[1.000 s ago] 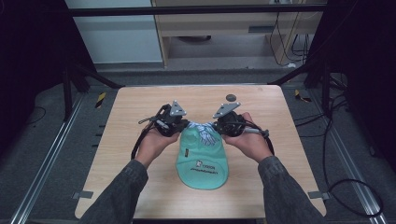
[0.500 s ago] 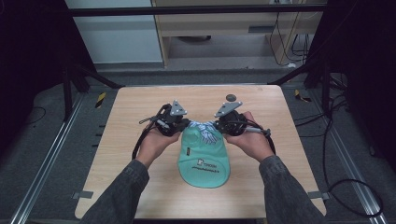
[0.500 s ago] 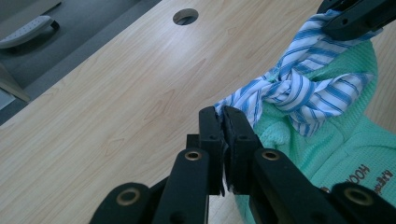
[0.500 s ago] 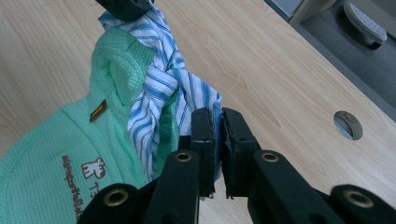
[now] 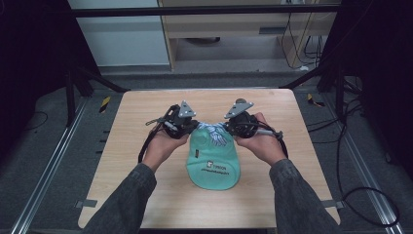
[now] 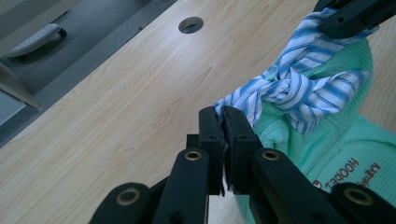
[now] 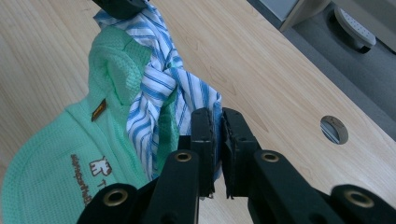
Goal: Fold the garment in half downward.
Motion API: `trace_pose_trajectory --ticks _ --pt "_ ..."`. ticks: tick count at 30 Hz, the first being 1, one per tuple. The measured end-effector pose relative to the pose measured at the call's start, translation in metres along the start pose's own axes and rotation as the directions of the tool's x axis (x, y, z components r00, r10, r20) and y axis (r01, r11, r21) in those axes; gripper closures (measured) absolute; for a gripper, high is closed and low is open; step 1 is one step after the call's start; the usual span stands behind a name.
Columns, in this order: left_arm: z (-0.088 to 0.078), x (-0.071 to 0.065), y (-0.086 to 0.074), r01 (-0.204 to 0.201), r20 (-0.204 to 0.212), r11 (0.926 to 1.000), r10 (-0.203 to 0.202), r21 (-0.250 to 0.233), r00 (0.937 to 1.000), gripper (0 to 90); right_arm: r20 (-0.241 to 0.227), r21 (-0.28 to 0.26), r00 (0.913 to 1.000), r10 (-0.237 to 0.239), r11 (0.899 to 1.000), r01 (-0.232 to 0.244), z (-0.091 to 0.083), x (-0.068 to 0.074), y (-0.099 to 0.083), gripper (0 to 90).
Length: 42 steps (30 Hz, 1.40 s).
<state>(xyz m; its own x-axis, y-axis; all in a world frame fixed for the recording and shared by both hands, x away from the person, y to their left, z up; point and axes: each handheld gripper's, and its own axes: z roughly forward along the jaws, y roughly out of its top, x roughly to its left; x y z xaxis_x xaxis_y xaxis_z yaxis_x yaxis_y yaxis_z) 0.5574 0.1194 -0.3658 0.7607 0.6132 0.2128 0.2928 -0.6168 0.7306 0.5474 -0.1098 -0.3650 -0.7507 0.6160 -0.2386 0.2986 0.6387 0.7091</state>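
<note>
A mint-green knitted garment [image 5: 214, 163] with a printed logo lies flat mid-table. At its far end sits a blue-and-white striped tie [image 5: 214, 130], knotted. My left gripper [image 5: 194, 128] is shut on the tie's left end, and the right gripper [image 5: 230, 128] is shut on its right end. In the left gripper view the jaws [image 6: 223, 122] pinch a striped tail beside the knot [image 6: 299, 88], with the green garment [image 6: 341, 140] behind. In the right gripper view the jaws [image 7: 217, 123] clamp the other striped tail [image 7: 159, 84] next to the green knit [image 7: 60, 144].
The wooden table [image 5: 146, 195] has a round cable hole [image 6: 190, 24] near its far edge, also seen as the hole [image 7: 334, 129]. Dark frame posts and cables flank the table. A cabinet stands beyond the far edge.
</note>
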Motion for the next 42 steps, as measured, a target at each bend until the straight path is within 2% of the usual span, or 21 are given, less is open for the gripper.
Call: trace_pose_trajectory --ticks 6,9,19,22,27,42 --pt "0.001 0.005 0.006 0.011 -0.009 0.9998 -0.011 -0.016 0.9999 87.0 0.02 -0.009 0.9997 0.01 1.0 -0.01 0.001 -0.003 0.002 84.1" --pt "0.0 0.005 0.011 -0.006 -0.016 0.9999 0.006 -0.013 0.9998 87.1 0.029 -0.01 0.9995 0.014 1.0 -0.013 -0.001 -0.005 0.004 84.0" --pt "0.005 0.007 0.018 -0.009 -0.03 0.9999 0.009 -0.004 0.9995 87.0 0.052 0.007 0.9984 0.023 1.0 -0.023 0.005 -0.012 0.007 83.9" --pt "0.006 0.005 0.016 -0.031 -0.035 0.9995 0.031 0.002 0.9989 87.0 0.056 0.011 0.9983 0.015 1.0 -0.016 0.006 -0.012 0.007 83.9" --pt "0.006 0.002 0.011 -0.041 -0.032 0.9991 0.041 -0.001 0.9986 87.0 0.05 0.009 0.9987 0.011 1.0 -0.012 0.007 -0.009 0.002 83.9" --pt "0.004 -0.009 -0.007 -0.044 -0.021 0.9989 0.044 -0.015 0.9988 86.9 0.03 -0.003 0.9994 -0.014 1.0 0.014 0.005 0.006 -0.01 83.6"
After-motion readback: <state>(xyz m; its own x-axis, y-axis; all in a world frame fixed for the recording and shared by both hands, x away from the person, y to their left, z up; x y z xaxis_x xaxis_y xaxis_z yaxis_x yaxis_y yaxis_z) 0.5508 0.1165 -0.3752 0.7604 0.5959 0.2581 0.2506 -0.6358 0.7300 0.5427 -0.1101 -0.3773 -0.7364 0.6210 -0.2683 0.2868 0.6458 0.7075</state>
